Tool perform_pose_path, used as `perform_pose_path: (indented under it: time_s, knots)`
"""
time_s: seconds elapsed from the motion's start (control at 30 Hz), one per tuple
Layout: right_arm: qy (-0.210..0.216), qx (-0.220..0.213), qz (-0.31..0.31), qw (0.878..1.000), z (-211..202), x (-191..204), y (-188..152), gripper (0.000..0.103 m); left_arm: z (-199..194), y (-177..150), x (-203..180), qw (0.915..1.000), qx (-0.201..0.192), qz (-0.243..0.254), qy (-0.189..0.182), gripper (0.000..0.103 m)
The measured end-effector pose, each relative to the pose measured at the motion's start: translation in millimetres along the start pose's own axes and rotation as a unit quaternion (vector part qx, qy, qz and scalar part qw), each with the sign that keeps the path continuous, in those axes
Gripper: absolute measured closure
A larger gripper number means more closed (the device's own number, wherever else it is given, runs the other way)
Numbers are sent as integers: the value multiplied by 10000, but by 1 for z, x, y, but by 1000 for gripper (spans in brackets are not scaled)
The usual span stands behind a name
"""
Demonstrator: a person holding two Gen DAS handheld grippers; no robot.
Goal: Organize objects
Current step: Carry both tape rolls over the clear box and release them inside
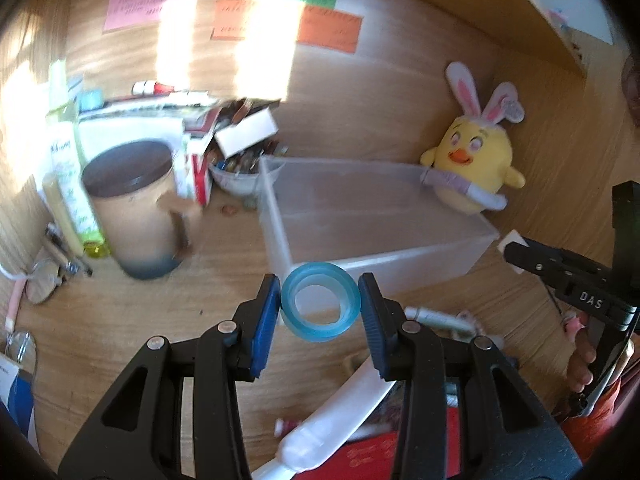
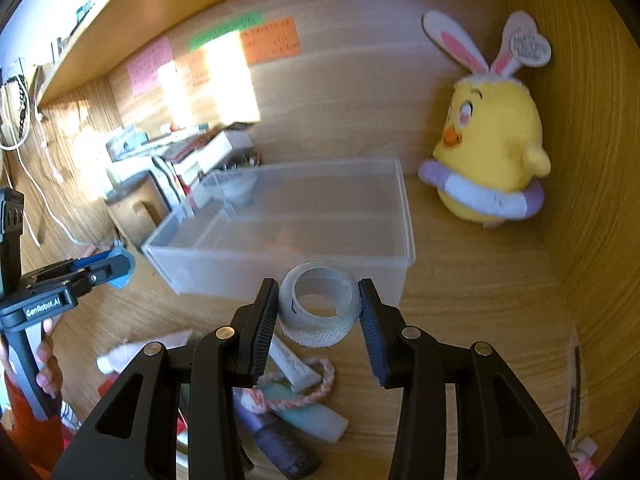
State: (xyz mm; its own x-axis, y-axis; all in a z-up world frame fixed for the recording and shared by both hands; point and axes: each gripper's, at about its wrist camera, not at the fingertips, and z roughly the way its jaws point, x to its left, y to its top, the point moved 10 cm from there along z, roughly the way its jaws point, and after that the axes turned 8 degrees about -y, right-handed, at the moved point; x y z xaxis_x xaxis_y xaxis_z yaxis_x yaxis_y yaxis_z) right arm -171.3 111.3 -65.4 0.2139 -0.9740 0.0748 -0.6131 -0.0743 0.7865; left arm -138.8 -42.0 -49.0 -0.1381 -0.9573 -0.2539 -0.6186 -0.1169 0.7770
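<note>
Left claw [image 1: 319, 307] clenched on translucent blue tape roll [image 1: 319, 305], bore facing camera, held just before near wall of clear rectangular plastic bin [image 1: 400, 258]. Right claw [image 2: 319, 309] grasping whitish textured tape roll [image 2: 318, 309], bore tilted upward, near bin front edge above wooden table [image 2: 460, 320].

Far right of me sits a yellow chick plush [image 2: 490, 140]; coloured sticky notes [image 1: 328, 30] cover the back wall.
</note>
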Motion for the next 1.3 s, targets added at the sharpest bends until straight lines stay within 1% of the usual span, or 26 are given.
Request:
perform_pose_path:
  time_s: [0.17, 0.4, 0.6, 0.7, 0.9, 1.07, 1.17, 1.23, 1.3]
  knots:
    - [14, -189, -36, 9998, 1, 5, 21, 66, 5, 19, -10, 9999, -126, 106, -16, 63]
    - [-8, -249, -193, 9995, 14, 12, 47, 66, 22, 41, -8, 9998, -120, 121, 59, 63]
    - [48, -97, -217, 9997, 33, 16, 63, 66, 44, 55, -7, 9999, 21, 138, 80, 63]
    - [43, 36, -235, 9997, 47, 16, 67, 66, 56, 56, -9, 9997, 164, 159, 62, 63]
    - [-4, 384, -334, 9987, 76, 19, 65, 66, 85, 52, -10, 9983, 572, 106, -29, 63]
    - [-43, 642, -414, 9971, 96, 19, 57, 66, 111, 41, -10, 9950, 986, 55, -133, 63]
    - [-96, 775, -477, 9958, 107, 20, 50, 66, 120, 36, -10, 9937, 1109, 47, -123, 63]
    - [-93, 873, -509, 9948, 113, 21, 45, 66, 123, 36, -8, 9939, 1096, 155, -7, 63]
    - [-107, 951, -570, 9938, 118, 24, 41, 66, 125, 37, -8, 9937, 1102, 190, 24, 63]
